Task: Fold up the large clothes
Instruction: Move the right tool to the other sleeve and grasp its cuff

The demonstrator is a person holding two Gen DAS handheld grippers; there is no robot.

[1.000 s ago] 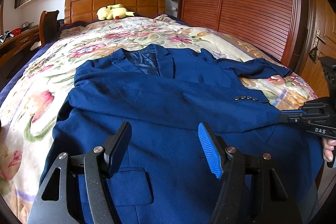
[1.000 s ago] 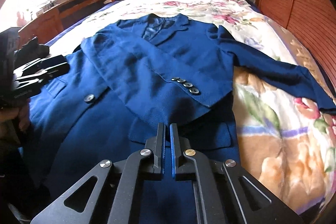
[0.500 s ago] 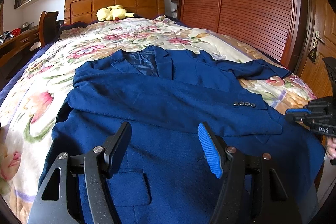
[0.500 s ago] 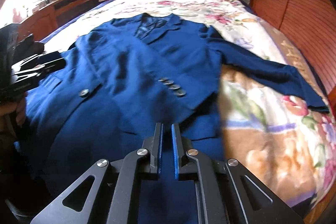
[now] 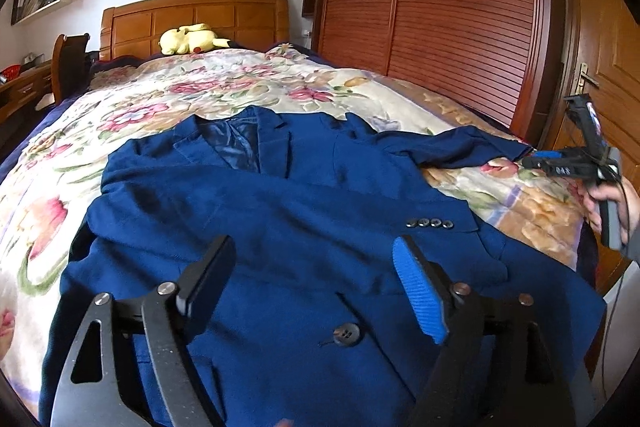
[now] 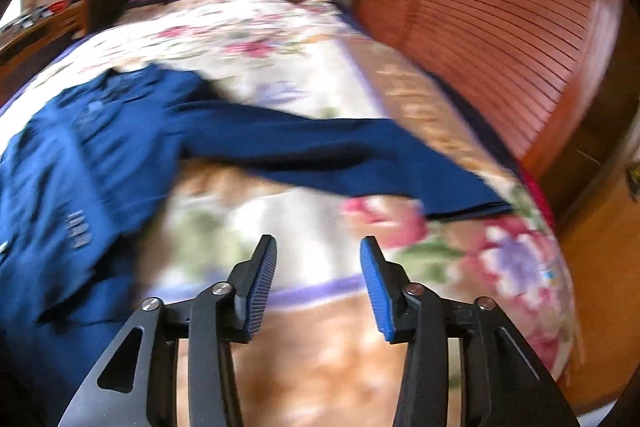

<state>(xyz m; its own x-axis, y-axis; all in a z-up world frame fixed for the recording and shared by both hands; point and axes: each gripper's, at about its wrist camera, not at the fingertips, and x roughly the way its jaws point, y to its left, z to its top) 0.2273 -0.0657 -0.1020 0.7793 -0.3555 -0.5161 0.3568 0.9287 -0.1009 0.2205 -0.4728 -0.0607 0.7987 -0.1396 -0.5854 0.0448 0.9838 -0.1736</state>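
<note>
A bed [image 5: 532, 215] with a floral cover fills the room; a slatted wardrobe [image 5: 460, 19] stands at 2 o'clock. The blue jacket [image 5: 280, 227] lies flat on it, one sleeve [image 6: 340, 155] stretching out toward 3 o'clock. The left gripper [image 5: 316, 283] hovers over the jacket, jaws opening, nothing between. The right gripper [image 6: 318, 279] hangs over bare cover, jaws opening and empty. A yellow plush toy [image 5: 192, 37] sits at 11 o'clock.

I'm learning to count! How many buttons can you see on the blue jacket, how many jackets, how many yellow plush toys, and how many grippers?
Blue jacket: 1
Small sleeve buttons: 4
Big front button: 1
Yellow plush toy: 1
Grippers: 2, the left gripper and the right gripper, both opening with nothing between the jaws
Total: 9
</note>
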